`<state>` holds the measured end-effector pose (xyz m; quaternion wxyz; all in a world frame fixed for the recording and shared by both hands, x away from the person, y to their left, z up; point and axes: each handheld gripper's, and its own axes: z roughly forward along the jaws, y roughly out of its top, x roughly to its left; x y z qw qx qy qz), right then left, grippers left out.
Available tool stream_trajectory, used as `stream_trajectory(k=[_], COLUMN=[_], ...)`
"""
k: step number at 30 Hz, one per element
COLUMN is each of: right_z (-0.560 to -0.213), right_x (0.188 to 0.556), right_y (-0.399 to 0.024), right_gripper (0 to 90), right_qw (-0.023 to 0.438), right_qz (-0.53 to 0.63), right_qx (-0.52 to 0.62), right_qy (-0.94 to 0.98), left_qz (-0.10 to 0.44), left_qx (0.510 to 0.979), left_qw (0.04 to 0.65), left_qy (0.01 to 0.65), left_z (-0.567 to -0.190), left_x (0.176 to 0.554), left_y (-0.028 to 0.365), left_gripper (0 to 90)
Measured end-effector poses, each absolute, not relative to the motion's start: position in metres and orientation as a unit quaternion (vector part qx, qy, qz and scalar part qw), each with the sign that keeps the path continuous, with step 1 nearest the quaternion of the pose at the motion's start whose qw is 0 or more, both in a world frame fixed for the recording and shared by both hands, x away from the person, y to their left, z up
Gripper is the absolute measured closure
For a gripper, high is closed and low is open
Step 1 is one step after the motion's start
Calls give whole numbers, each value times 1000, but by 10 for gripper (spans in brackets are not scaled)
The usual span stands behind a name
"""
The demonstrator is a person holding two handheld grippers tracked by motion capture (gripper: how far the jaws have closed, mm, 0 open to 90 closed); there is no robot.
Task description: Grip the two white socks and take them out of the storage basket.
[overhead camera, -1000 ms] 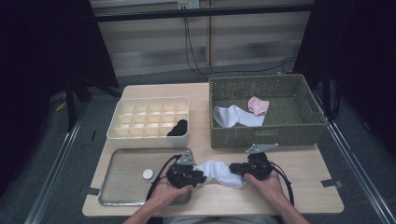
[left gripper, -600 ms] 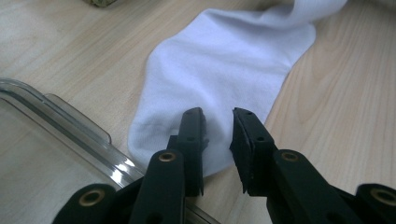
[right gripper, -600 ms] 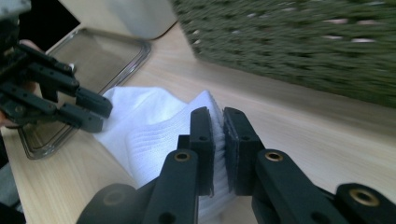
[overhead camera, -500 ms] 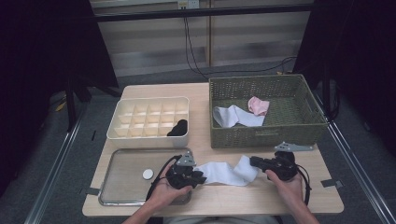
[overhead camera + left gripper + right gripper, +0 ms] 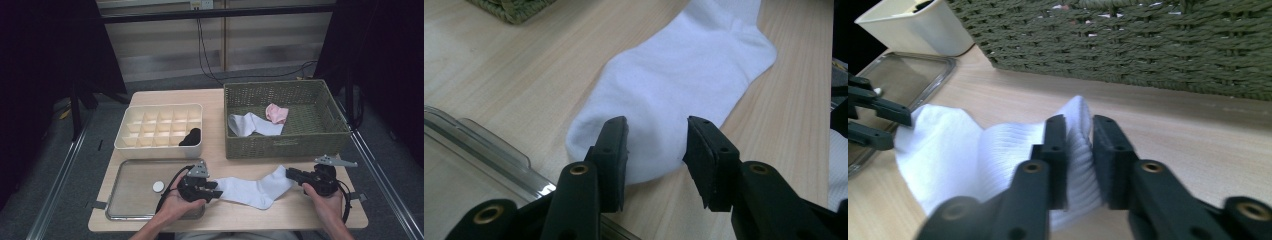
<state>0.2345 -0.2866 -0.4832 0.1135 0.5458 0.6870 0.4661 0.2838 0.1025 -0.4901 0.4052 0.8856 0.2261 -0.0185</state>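
The person's forearms run off the bottom edge of the high view. In the left gripper view the white sock's (image 5: 684,75) far end is cut by the top edge. From the right gripper view, whether the fingers (image 5: 1055,150) press the sock's fold or merely flank it is hard to tell. The small white disc (image 5: 158,186) on the tray (image 5: 130,212) is too small to identify. What the dark bundle (image 5: 190,137) in the divided box (image 5: 125,142) is cannot be made out.

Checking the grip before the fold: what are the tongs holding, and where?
The right tongs pinch the white sock at its cuff edge. The left tongs straddle its toe end, open, gripping nothing.
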Motion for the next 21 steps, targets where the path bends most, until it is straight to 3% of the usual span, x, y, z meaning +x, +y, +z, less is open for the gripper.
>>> stream_trajectory(k=[9, 21], right_z=[-480, -494], right_x=[233, 241], right_y=[-278, -243], right_gripper=[601, 684], right_qw=[114, 53], right_qz=[471, 452], right_qx=[533, 490], right_qy=[694, 744], left_qz=[0, 5], left_qx=[881, 893], left_qw=[407, 383], left_qy=[241, 235], left_z=[-489, -496], left_x=[284, 285], left_y=[107, 98], left_gripper=[575, 580])
